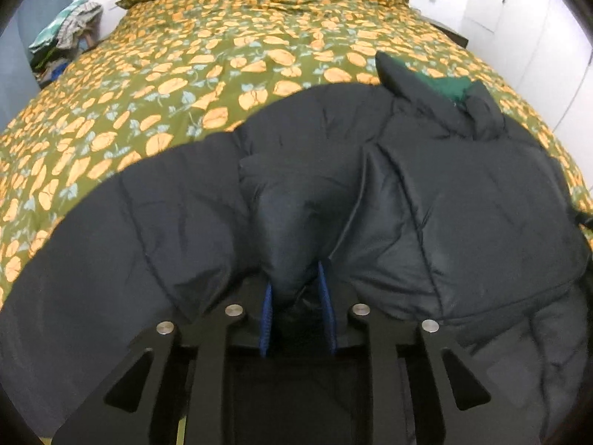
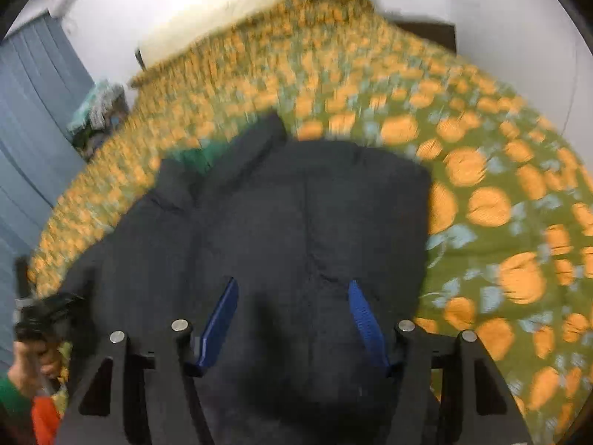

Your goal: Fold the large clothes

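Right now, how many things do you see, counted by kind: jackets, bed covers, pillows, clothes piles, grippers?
Black puffer jacket: 1
Floral bed cover: 1
White pillow: 1
Pile of clothes: 1
Grippers: 2, left gripper, right gripper
Total: 6

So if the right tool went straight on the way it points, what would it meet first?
Most likely the black jacket: the open right tool points down over it, fingers spread with padded fabric filling the gap. The picture is blurred, so whether they already touch is unclear.
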A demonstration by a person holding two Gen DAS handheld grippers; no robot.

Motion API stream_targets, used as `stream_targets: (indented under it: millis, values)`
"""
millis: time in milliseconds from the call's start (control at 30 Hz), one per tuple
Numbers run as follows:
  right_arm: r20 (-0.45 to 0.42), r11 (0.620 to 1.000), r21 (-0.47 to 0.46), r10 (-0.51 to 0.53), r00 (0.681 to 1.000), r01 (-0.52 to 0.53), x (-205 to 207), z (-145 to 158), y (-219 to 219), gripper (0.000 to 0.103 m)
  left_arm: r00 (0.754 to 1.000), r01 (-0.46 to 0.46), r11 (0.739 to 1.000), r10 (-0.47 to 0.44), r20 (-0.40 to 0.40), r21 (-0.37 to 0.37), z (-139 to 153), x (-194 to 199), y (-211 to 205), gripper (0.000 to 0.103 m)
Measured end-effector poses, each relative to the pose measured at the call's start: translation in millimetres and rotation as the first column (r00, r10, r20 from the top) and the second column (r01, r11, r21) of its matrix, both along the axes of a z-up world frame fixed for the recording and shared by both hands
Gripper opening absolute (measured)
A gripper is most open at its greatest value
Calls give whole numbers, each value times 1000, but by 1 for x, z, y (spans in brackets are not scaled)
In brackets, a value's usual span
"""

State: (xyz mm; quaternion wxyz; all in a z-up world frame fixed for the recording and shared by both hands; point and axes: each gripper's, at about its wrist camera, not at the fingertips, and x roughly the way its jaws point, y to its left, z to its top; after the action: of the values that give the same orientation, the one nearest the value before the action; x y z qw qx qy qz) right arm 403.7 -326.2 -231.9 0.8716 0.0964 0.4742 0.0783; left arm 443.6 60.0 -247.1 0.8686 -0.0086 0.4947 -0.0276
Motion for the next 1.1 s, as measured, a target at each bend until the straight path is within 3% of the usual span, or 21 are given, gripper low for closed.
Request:
stream_targets:
  millis: [67,133,300,433,500,567,700,867,1100]
  values:
    - [-89,999,-46,22,996,-26,10,-35,5,61,1000,9,1000,-9,-3,-18,-6,-1,1,25]
    - [-97,996,-72,36,995,-43,11,-50,9,61,1000,15,1000,-15,6,-1,-10,-2,0,26]
    - [-147,992,-113,36,989,-52,23,-31,16,61,999,15,999,-16,32,30,-19,-5,-3,26]
    - [19,995,-100,0,1000,2,42,18,15,62,999,7,999,-9,49,36,-20,-10,-5,26]
    - [59,996,-89,-17,998,22,59,25,15,61,999,9,999,-11,52,48,-21,-10,-7,26]
    - [49,995,-92,-32,998,36,77,14,15,61,998,11,998,-14,55,56,-22,-11,-9,26]
    - [-61,993,-102,-69,996,63,95,-40,15,61,998,14,998,-17,59,56,-22,-13,-9,26]
    - [-29,988,-131,-81,996,76,85,-38,21,62,998,16,998,-20,63,56,-23,-13,-9,26]
    - [46,988,-145,55,997,-47,15,25,34,63,997,14,998,-19,75,64,-24,-15,-10,26]
